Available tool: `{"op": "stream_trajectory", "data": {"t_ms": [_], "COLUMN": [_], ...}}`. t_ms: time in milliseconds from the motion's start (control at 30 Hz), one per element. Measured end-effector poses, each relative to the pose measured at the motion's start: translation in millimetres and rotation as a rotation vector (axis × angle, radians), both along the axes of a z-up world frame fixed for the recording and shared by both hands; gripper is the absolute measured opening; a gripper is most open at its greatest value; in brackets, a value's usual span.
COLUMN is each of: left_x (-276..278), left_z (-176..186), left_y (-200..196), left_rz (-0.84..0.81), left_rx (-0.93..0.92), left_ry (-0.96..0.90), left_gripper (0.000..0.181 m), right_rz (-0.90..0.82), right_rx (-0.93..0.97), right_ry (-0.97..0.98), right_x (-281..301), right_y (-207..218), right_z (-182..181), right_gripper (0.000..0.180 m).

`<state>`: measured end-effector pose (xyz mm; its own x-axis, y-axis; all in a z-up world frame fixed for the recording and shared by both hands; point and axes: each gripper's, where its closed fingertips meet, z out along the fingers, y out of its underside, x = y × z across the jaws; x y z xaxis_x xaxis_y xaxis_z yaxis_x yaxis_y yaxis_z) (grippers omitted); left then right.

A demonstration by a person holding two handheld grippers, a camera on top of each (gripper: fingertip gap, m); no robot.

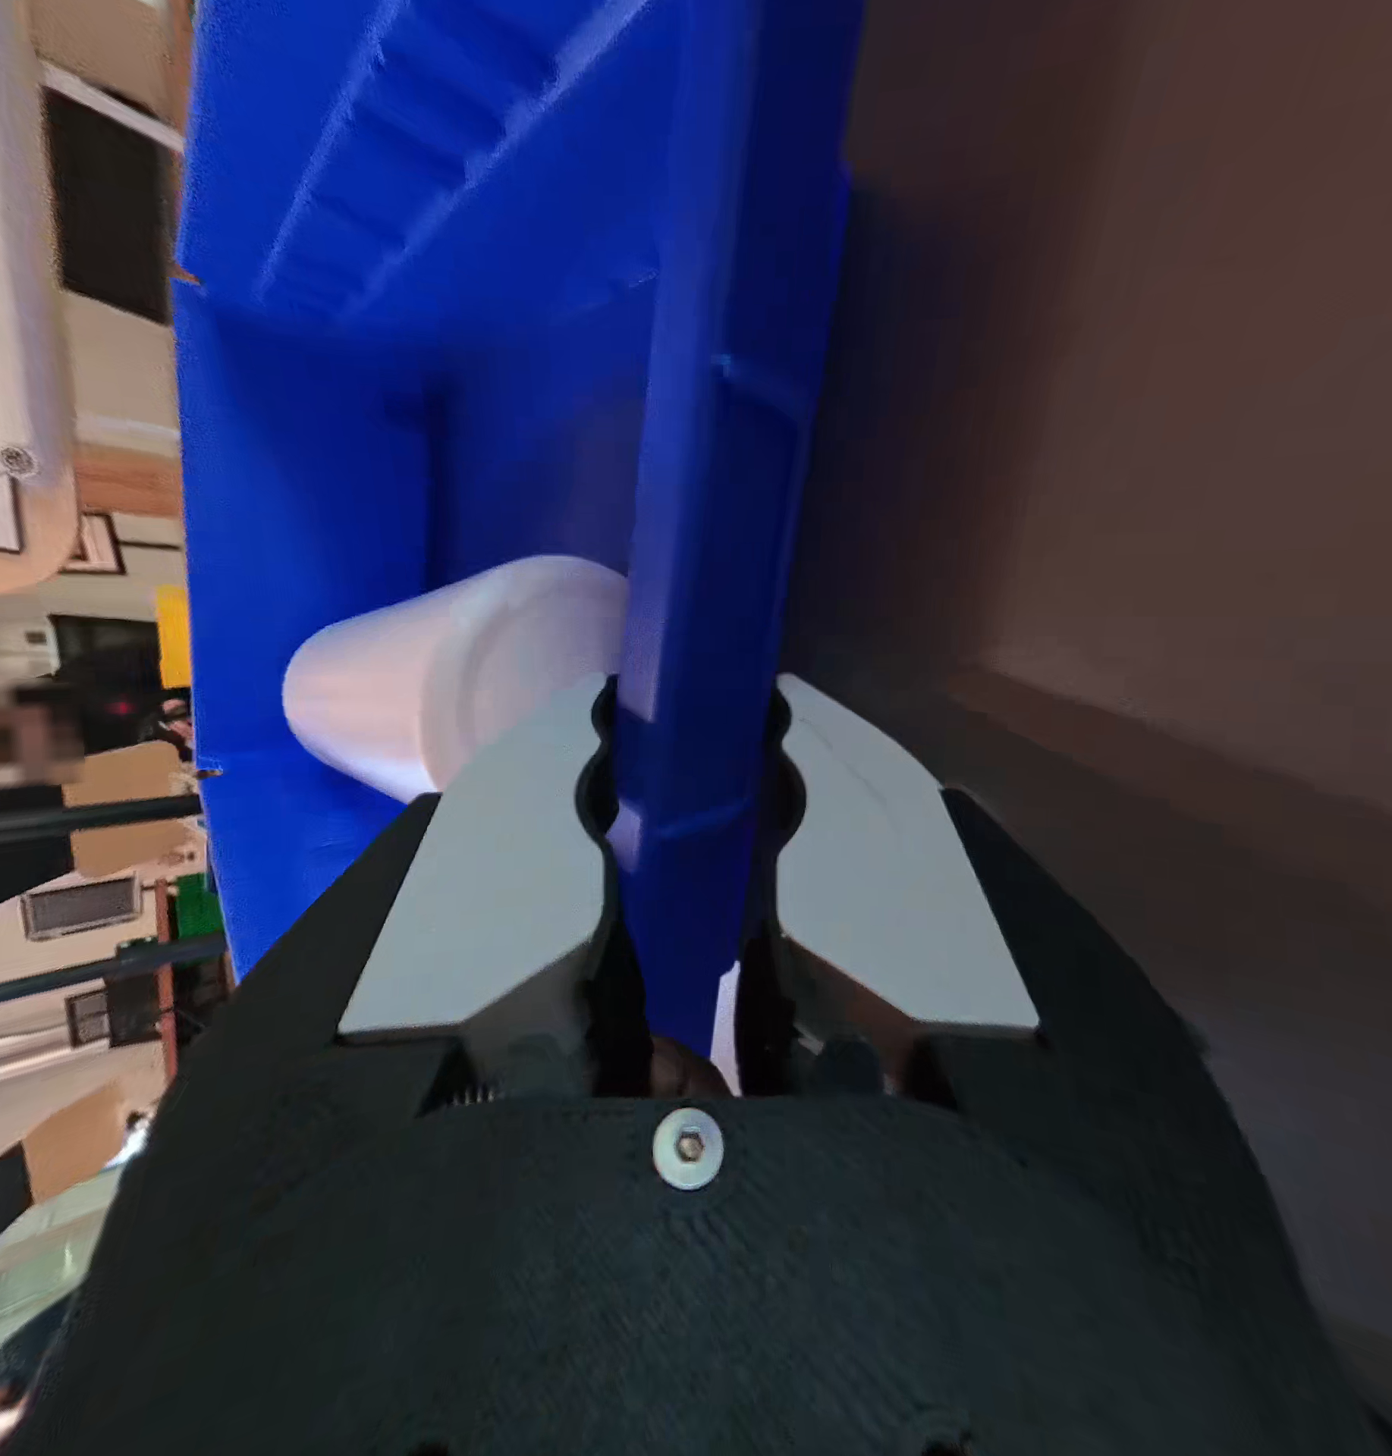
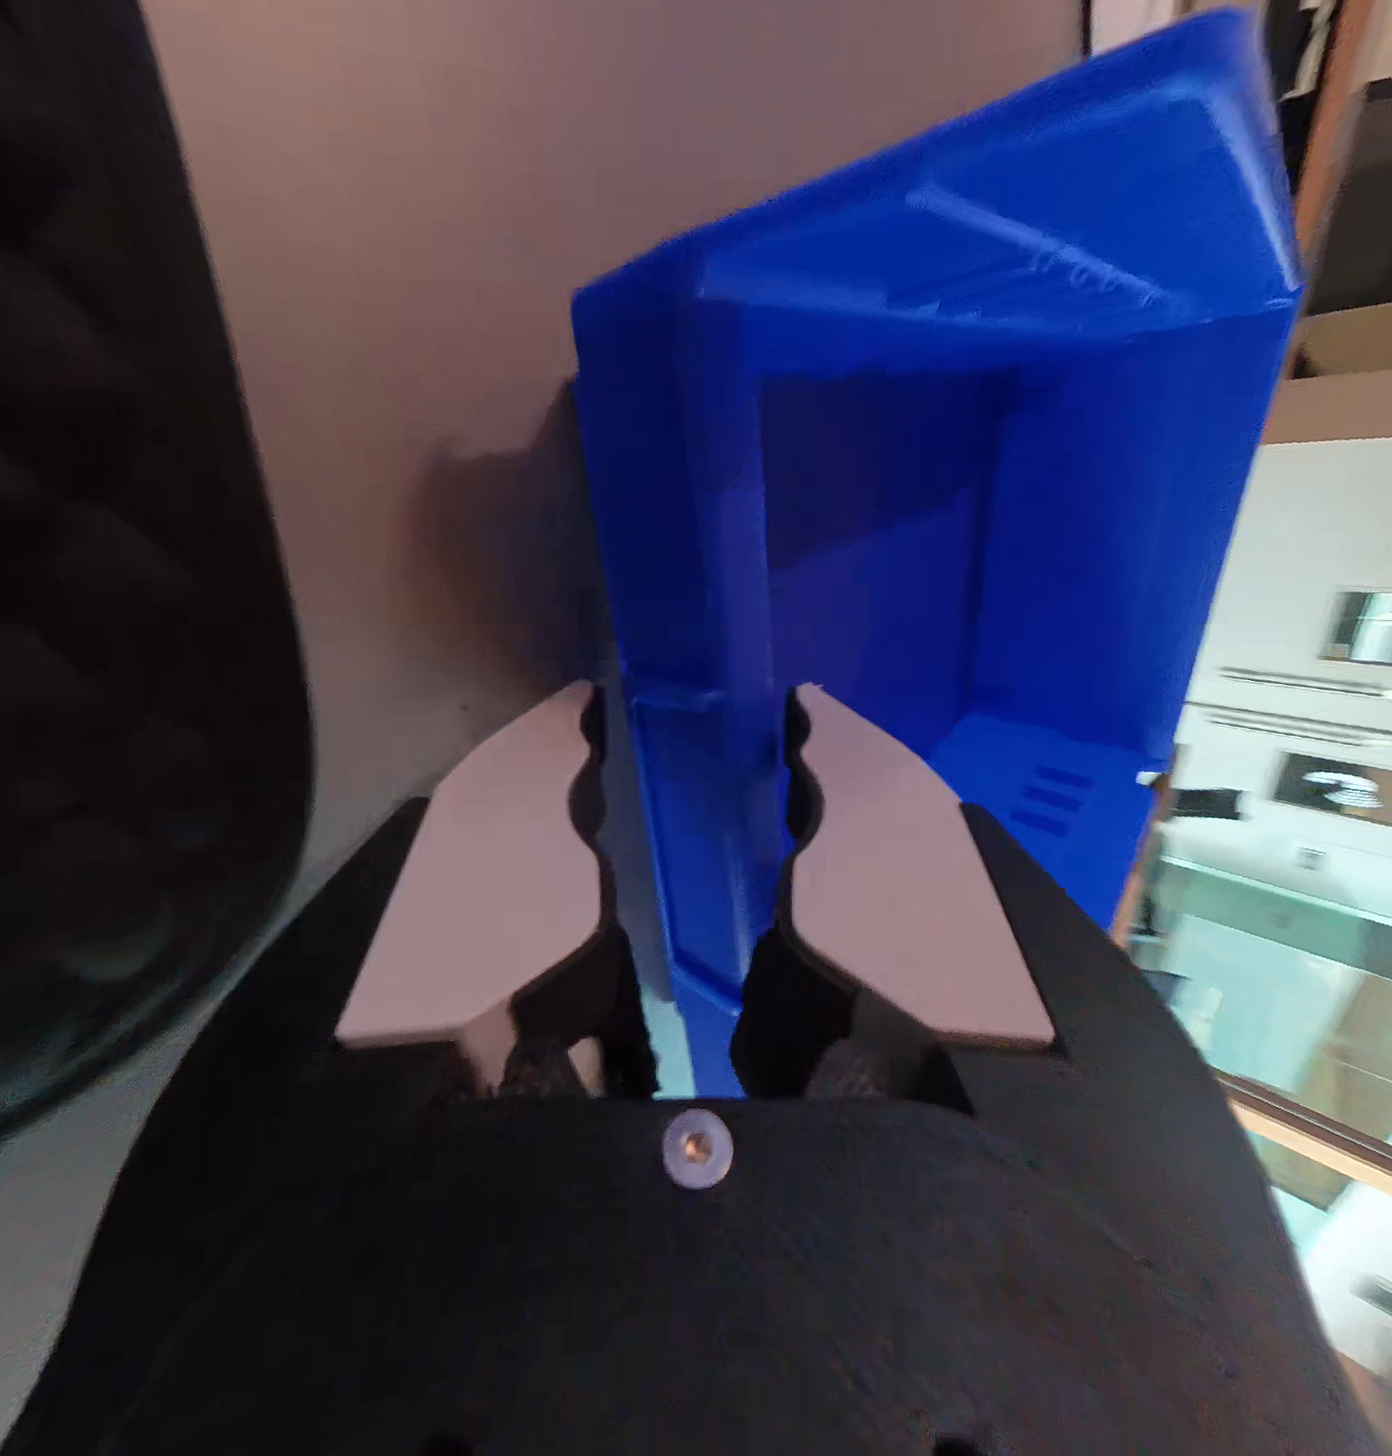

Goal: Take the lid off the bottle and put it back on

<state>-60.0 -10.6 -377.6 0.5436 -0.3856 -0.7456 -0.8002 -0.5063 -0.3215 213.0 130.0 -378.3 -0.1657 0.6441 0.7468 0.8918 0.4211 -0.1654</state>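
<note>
A white bottle (image 1: 440, 670) sits inside a blue plastic bin (image 1: 409, 394). A seam runs round the bottle, and the part left of it looks like its lid. The bin wall and my left finger hide the bottle's other end. My left gripper (image 1: 696, 693) is shut on the bin's rim wall, one finger inside and one outside. My right gripper (image 2: 696, 697) is shut on a rim wall of the same blue bin (image 2: 992, 473). The bottle does not show in the right wrist view. Both views are turned sideways and blurred.
A brownish table surface (image 1: 1149, 394) lies beside the bin and also shows in the right wrist view (image 2: 401, 236). A large dark blurred shape (image 2: 85, 551) fills that view's left edge. Room furniture and shelves (image 1: 85, 709) show behind the bin.
</note>
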Motion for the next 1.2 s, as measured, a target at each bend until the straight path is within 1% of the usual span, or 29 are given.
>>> {"op": "stream_trajectory", "data": {"t_ms": [33, 67, 200, 300, 467, 633, 933, 1000, 1133, 1200], "left_x": [-2, -4, -22, -46, -92, -131, -183, -192, -207, -217], "left_z": [1, 0, 0, -1, -2, -1, 0, 0, 1, 1], "left_y": [-1, -3, -15, -29, -61, -98, -155, -165, -182, -192], "left_rz": [-0.009, -0.007, -0.016, 0.002, 0.036, 0.056, 0.101, 0.090, 0.016, 0.016], "left_rx": [0.009, -0.001, -0.024, -0.043, -0.052, -0.034, -0.036, -0.035, -0.002, -0.008], "left_ry": [0.004, -0.005, -0.023, -0.040, -0.067, -0.067, -0.078, -0.072, -0.066, -0.078], "left_gripper": [0.035, 0.035, 0.035, 0.036, 0.038, 0.038, 0.038, 0.038, 0.039, 0.039], "right_rz": [0.001, 0.007, -0.026, -0.056, -0.087, -0.082, -0.086, -0.112, -0.140, -0.152], "right_rx": [0.047, 0.069, 0.032, 0.015, 0.001, 0.002, -0.006, -0.012, -0.012, -0.013], "right_ry": [-0.024, -0.013, 0.044, 0.065, 0.075, 0.074, 0.065, 0.058, 0.069, 0.066], "right_x": [1, 0, 1, 6, 15, 27, 55, 63, 72, 76], "right_y": [5, 7, 9, 11, 14, 18, 30, 32, 32, 31], "right_z": [-2, -1, -1, -1, -1, -1, -2, -2, -2, -2], "right_gripper": [0.036, 0.036, 0.036, 0.036, 0.036, 0.036, 0.036, 0.036, 0.037, 0.037]}}
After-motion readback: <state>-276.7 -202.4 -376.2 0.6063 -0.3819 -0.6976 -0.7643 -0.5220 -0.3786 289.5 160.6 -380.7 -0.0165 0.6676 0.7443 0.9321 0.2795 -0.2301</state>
